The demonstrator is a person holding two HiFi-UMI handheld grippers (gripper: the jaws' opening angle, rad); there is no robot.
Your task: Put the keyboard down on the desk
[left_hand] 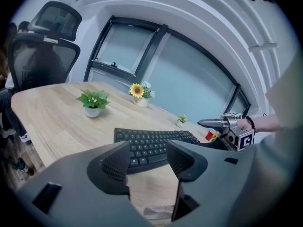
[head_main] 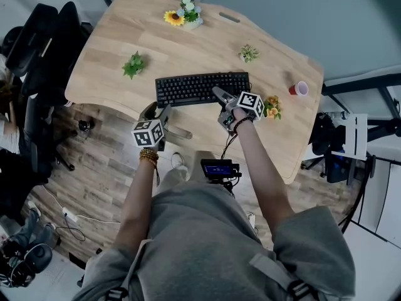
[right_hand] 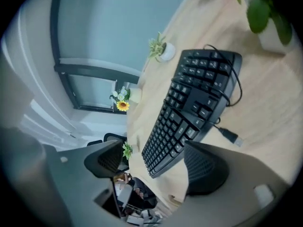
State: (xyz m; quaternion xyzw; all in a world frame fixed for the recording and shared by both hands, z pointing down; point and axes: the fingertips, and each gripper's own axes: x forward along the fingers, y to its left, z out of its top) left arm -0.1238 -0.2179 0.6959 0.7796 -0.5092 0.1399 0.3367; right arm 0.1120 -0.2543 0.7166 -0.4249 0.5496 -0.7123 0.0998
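Observation:
A black keyboard [head_main: 202, 88] lies flat on the wooden desk [head_main: 100, 74], close to its front edge. My left gripper [head_main: 161, 114] hovers off the keyboard's near-left corner; its jaws stand open with nothing between them. My right gripper [head_main: 221, 108] is at the keyboard's right end, open, its jaws apart from the keyboard. In the left gripper view the keyboard [left_hand: 152, 144] lies beyond the open jaws of the left gripper [left_hand: 149, 162], and the right gripper [left_hand: 221, 124] shows at its far end. In the right gripper view the keyboard [right_hand: 191, 110] and its loose USB plug [right_hand: 230, 135] lie ahead of the right gripper [right_hand: 154, 167].
On the desk stand a small green plant [head_main: 134, 64], a sunflower pot [head_main: 183, 14], a succulent [head_main: 249, 53], an orange-flower pot [head_main: 272, 107] and a red cup [head_main: 299, 88]. Black office chairs [head_main: 44, 42] stand to the left. A small screen [head_main: 218, 168] hangs at the person's waist.

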